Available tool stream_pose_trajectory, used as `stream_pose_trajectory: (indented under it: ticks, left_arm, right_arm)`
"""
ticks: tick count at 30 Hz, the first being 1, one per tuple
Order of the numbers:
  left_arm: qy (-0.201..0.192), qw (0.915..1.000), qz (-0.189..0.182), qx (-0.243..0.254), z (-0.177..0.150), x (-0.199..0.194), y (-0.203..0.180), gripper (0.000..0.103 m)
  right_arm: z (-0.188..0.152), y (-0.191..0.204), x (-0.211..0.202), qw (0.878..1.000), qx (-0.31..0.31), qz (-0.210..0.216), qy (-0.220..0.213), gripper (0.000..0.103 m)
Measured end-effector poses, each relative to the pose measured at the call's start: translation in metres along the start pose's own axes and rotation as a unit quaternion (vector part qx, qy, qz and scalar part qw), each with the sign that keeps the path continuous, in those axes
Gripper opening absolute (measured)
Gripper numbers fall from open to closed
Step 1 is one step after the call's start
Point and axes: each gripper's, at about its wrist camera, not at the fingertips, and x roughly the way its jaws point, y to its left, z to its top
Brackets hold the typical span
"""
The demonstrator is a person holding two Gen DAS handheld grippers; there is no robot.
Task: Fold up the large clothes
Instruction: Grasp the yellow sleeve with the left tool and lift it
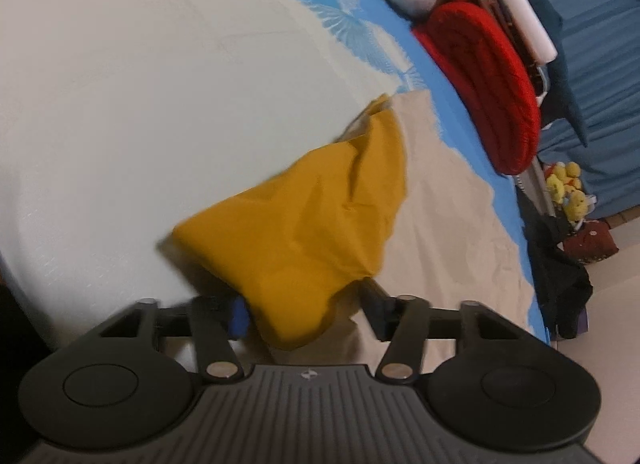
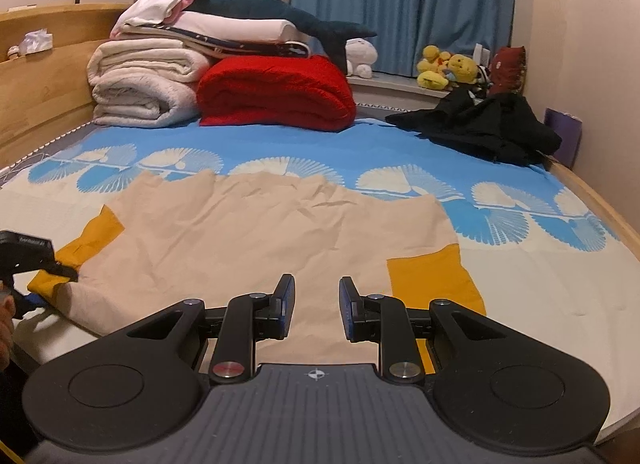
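Observation:
A large beige garment with mustard-yellow sleeves lies spread on the bed sheet. My left gripper is shut on the bunched left yellow sleeve, which fills the gap between its fingers and stands raised off the sheet. The right wrist view shows that gripper at the far left edge, holding the sleeve, with a hand behind it. My right gripper hovers over the garment's near hem, open, with nothing between its fingers. The right yellow sleeve lies flat just to its right.
Folded white blankets and a red blanket are stacked at the bed's far end by the wooden headboard. A black clothes heap lies at the far right corner. Yellow plush toys sit on the sill below a blue curtain.

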Motion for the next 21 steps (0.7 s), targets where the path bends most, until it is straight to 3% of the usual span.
stream_pose_trajectory:
  ticks: [3,6,8,11,16,21]
  left_arm:
    - [-0.023,0.9991,-0.035,0.006,0.0,-0.005,-0.011,0.045]
    - [0.002,1.0,0.004,0.003,-0.001,0.007,-0.009,0.049]
    - [0.017,0.9994,0.012,-0.027,-0.002,0.014,-0.001,0.051]
    - [0.011,0.9997,0.013,-0.018,-0.003,0.016,-0.005,0.051]
    - [-0.006,0.9998,0.002,0.021,-0.003,0.014,-0.014,0.014]
    - [-0.033,0.9976,-0.021,0.057,0.005,-0.008,-0.022,0.008]
  right_arm:
    - [0.0,0.001,0.001,1.0,0.0,0.003,0.003,0.025]
    - [0.0,0.003,0.002,1.0,-0.002,0.006,0.005,0.025]
    - [-0.001,0.005,0.003,1.0,-0.007,0.008,0.007,0.025]
    - [-0.002,0.006,0.003,1.0,-0.008,0.011,0.009,0.025]
    - [-0.001,0.006,0.004,1.0,-0.002,0.015,0.013,0.025]
    - [0.006,0.014,0.013,0.999,0.017,0.03,0.014,0.025]
